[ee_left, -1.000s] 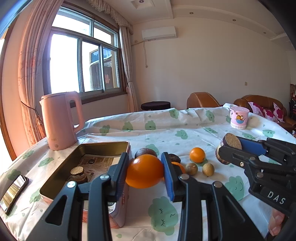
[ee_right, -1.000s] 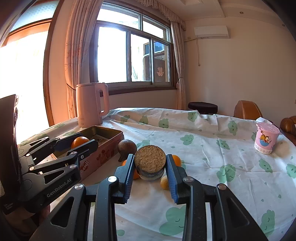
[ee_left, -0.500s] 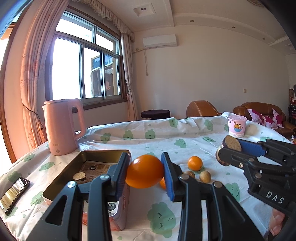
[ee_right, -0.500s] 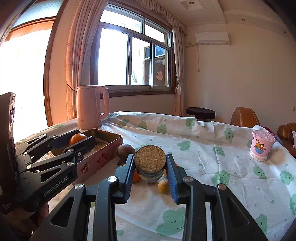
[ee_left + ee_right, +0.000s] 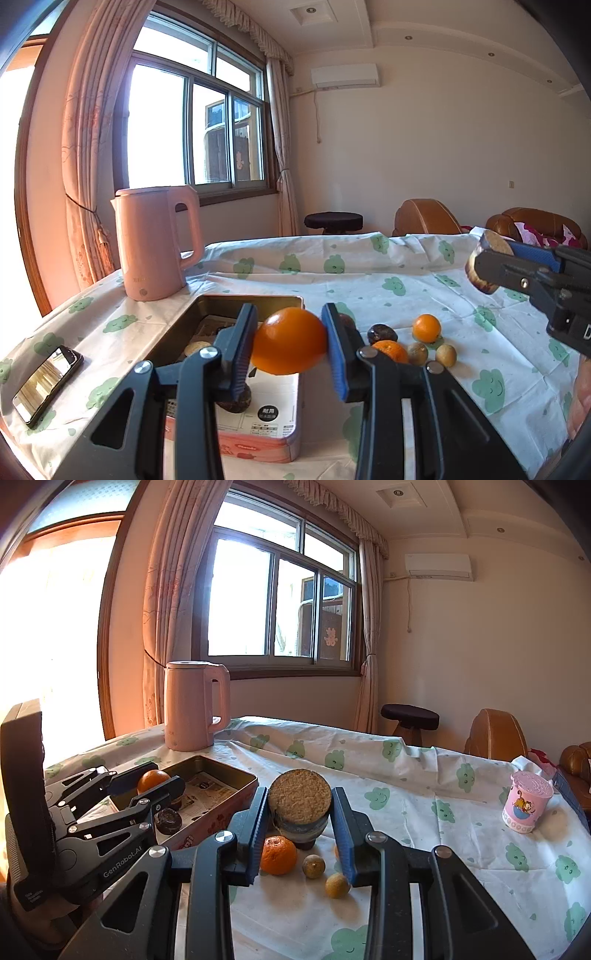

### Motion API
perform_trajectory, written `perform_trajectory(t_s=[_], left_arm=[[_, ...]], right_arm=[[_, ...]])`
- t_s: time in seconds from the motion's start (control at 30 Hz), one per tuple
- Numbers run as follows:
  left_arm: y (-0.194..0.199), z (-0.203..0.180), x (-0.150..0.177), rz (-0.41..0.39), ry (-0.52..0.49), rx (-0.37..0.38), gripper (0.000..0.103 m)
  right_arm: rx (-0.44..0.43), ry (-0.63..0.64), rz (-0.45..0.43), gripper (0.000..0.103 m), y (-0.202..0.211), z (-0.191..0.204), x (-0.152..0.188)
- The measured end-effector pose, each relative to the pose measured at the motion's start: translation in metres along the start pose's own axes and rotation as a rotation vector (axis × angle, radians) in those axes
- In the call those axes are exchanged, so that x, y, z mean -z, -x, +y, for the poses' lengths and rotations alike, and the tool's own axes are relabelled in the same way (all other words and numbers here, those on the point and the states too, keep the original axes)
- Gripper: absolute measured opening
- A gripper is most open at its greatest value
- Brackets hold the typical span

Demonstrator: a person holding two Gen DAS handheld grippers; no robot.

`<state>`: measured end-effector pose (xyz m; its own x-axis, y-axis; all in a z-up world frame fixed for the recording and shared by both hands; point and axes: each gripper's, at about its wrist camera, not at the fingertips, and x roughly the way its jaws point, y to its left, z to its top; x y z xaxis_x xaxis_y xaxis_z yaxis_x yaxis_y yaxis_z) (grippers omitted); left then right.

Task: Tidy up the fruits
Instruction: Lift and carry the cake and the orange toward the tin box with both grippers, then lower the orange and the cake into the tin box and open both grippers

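Left wrist: both jaws, gripping orange point(image 5: 289, 341) and cut fruit point(image 5: 299, 803), have risen.

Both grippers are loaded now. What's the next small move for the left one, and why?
Probably carry the left gripper a little further over the tin tray before releasing: its pads clamp the orange, which hangs about over the tray's right rim, not yet clearly inside it.

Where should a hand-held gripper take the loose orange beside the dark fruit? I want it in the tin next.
Grip the orange across its round middle, coming from above with the fingers to its left and right. It sits apart from the dark fruit, but two small brownish fruits lie close in front, so a low frontal approach would likely knock them.
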<state>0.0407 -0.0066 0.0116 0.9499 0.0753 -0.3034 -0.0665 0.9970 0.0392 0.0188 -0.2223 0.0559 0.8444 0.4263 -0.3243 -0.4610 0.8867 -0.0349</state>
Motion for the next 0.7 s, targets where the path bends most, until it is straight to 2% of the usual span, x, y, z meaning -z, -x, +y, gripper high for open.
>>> perform_trajectory(t_s=[0.37, 0.7], left_arm=[[-0.013, 0.052, -0.004, 0.049, 0.047, -0.097, 0.038], [-0.035, 0.091, 0.006, 0.150, 0.068, -0.151, 0.038]], right_arm=[[-0.065, 0.029, 0.024, 0.035, -0.030, 0.018, -0.019], [-0.140, 0.035, 0.083, 0.035, -0.072, 0.043, -0.026]])
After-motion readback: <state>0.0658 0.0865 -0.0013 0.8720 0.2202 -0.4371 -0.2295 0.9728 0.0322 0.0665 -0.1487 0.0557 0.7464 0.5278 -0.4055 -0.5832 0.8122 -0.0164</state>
